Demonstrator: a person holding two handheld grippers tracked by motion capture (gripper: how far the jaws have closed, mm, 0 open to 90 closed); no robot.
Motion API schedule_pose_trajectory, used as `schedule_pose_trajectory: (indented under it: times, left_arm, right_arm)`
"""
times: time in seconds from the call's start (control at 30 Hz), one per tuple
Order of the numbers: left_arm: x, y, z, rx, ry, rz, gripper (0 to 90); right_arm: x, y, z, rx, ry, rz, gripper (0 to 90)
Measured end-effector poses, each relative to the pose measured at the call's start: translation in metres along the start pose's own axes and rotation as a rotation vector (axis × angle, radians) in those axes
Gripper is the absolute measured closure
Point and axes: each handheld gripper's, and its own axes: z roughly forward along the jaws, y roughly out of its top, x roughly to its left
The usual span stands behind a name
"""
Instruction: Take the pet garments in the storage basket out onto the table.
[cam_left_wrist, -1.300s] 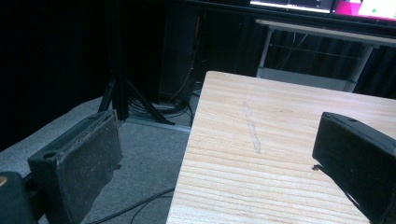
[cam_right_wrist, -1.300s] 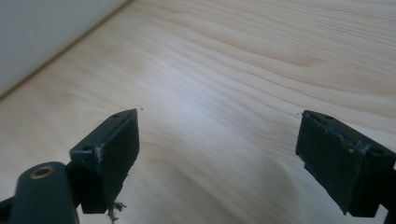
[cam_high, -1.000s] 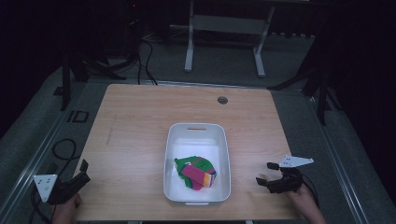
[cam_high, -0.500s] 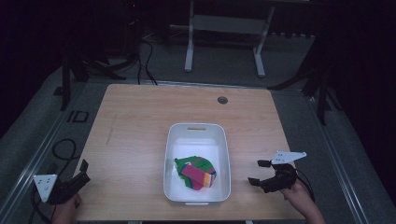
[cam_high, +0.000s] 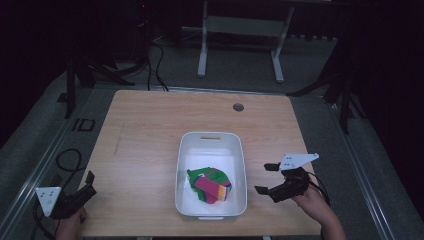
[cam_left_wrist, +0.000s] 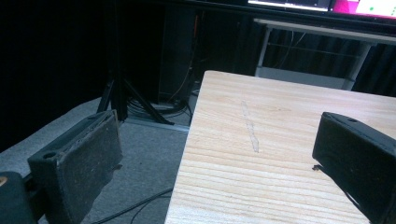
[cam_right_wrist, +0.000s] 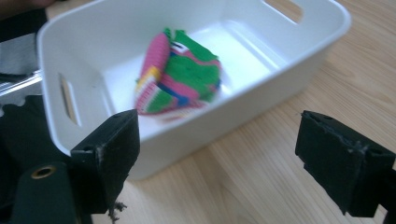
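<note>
Cloth (cam_high: 210, 184) bundled in white tub (cam_high: 210, 139); right gripper (cam_high: 267, 178) beside tub, jaws apart, empty; left gripper (cam_high: 86, 186) parted, idle; recommend clearing rim before descending.

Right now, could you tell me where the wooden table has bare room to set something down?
The wooden table is bare left of the white plastic bin and behind it, up to the round grommet hole. Right of the bin it is crowded by the open right gripper. The bin holds a green-and-pink knitted cloth.

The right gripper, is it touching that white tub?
Apart. The high view shows bare table between the right gripper and the white tub; its jaws stand open.
</note>
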Motion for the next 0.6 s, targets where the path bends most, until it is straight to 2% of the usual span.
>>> schedule_pose_trajectory:
  times: [0.1, 0.27, 0.43, 0.6]
  left_arm:
    - [0.000, 0.000, 0.000, -0.002, -0.002, 0.000, 1.8]
    - [0.001, 0.000, 0.000, 0.001, -0.006, -0.002, 1.8]
    - [0.001, 0.000, 0.000, 0.002, -0.011, -0.001, 1.8]
    - [0.001, 0.000, 0.000, 0.001, -0.013, -0.005, 1.8]
  right_arm:
    - [0.005, 0.010, 0.006, 0.019, 0.015, -0.014, 13.5]
    - [0.010, 0.024, 0.017, 0.019, 0.043, -0.018, 12.0]
    - [0.019, 0.038, 0.033, 0.054, 0.053, -0.044, 12.1]
    - [0.027, 0.050, 0.051, 0.084, 0.087, -0.055, 12.3]
